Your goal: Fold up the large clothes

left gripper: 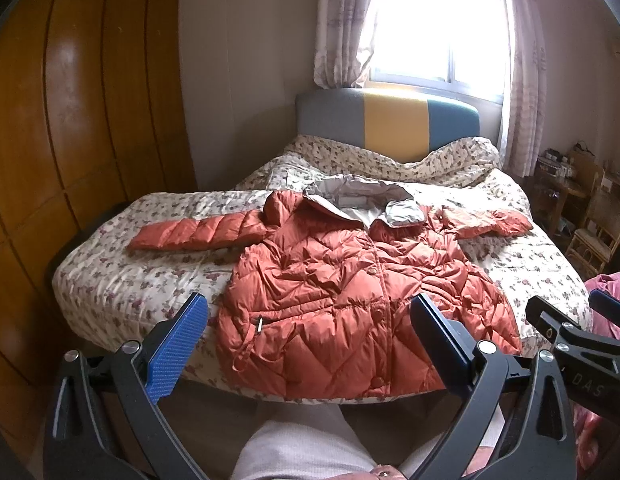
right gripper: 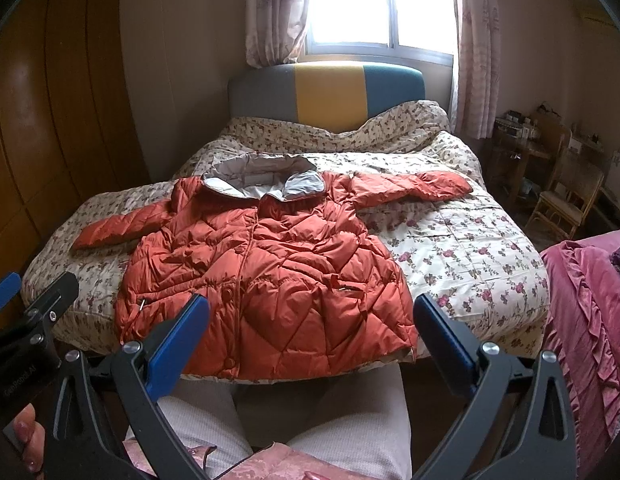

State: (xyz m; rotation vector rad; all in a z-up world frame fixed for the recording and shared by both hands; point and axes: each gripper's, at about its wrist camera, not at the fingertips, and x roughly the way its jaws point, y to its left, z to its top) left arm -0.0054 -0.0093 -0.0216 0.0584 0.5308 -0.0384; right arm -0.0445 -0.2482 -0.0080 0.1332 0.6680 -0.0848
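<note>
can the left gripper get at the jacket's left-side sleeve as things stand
Probably yes. The left gripper is open and empty, and the sleeve lies flat and uncovered on the floral quilt, with nothing between them. It would need a forward reach.

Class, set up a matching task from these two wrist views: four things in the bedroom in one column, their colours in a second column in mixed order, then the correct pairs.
Column 1
1. puffer jacket
2. hood lining
3. middle panel of the headboard
4. ruffled cover at the right edge

Column 2
A. yellow
B. pink
C. orange-red
D. silver-grey

Pairs: 1-C, 2-D, 3-A, 4-B
</note>
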